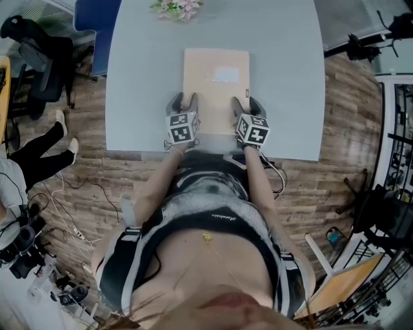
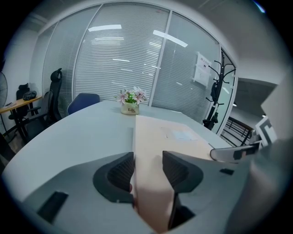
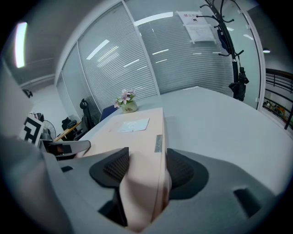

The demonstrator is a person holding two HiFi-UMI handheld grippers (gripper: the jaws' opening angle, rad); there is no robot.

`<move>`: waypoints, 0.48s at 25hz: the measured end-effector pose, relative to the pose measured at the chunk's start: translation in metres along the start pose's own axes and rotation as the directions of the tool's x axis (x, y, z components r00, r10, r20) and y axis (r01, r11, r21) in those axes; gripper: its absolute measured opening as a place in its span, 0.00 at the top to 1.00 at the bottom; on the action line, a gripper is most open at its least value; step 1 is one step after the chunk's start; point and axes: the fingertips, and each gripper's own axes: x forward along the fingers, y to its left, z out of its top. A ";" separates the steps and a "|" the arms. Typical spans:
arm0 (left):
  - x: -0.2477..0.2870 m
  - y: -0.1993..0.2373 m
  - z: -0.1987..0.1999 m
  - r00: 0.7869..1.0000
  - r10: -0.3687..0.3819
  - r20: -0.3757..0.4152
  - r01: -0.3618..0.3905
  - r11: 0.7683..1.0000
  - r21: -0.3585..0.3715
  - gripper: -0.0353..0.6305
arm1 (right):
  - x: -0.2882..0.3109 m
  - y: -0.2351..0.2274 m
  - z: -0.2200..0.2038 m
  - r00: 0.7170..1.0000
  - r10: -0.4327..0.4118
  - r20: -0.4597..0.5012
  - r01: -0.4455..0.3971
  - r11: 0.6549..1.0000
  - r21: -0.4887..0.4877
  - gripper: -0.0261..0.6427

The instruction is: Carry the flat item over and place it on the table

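A flat beige parcel (image 1: 216, 84) with a white label lies lengthwise on the light grey table (image 1: 142, 77), its near end a little inside the front edge. My left gripper (image 1: 184, 102) holds its near left corner and my right gripper (image 1: 247, 104) its near right corner. In the left gripper view the parcel (image 2: 169, 137) fills the gap of the left gripper (image 2: 149, 171). The right gripper view shows the parcel (image 3: 137, 132) pinched in the right gripper (image 3: 146, 169), its edge bulging between the pads. Whether the near end touches the table is hidden.
A small pot of pink flowers (image 1: 177, 8) stands at the table's far edge, beyond the parcel. A blue chair (image 1: 97, 26) and a black office chair (image 1: 39, 58) are at the far left. A person's legs (image 1: 39, 155) and floor cables lie left; a coat stand (image 2: 215, 91) is right.
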 end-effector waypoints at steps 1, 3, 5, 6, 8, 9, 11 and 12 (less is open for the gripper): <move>0.000 0.000 0.000 1.000 0.001 -0.001 -0.001 1.000 0.000 0.66 | 0.000 0.000 0.000 1.000 0.000 0.001 0.000 1.000 0.000 0.57; 0.000 0.000 0.001 1.000 0.001 0.000 -0.001 1.000 0.001 0.66 | 0.000 0.001 0.001 1.000 0.001 0.003 -0.001 1.000 0.001 0.57; -0.001 0.000 0.001 1.000 0.002 -0.001 -0.002 1.000 0.001 0.66 | -0.001 0.000 0.001 1.000 0.002 0.003 -0.002 1.000 0.002 0.57; -0.001 0.000 0.001 1.000 0.002 -0.001 -0.002 1.000 0.001 0.66 | -0.001 0.001 0.001 1.000 0.002 0.004 -0.002 1.000 0.003 0.57; -0.002 0.000 0.001 1.000 0.003 0.001 -0.003 1.000 0.002 0.66 | -0.002 0.001 0.001 1.000 0.003 0.004 -0.003 1.000 0.003 0.57; -0.002 0.000 0.001 1.000 0.003 0.002 -0.003 1.000 0.002 0.66 | -0.002 0.001 0.001 1.000 0.003 0.004 -0.003 1.000 0.004 0.57; -0.002 -0.001 0.002 1.000 0.003 0.003 -0.003 1.000 0.002 0.66 | -0.002 0.000 0.002 1.000 0.003 0.005 -0.003 1.000 0.004 0.57; -0.002 -0.001 0.002 1.000 0.003 0.003 -0.003 1.000 0.002 0.66 | -0.002 0.000 0.002 1.000 0.003 0.005 -0.003 1.000 0.004 0.57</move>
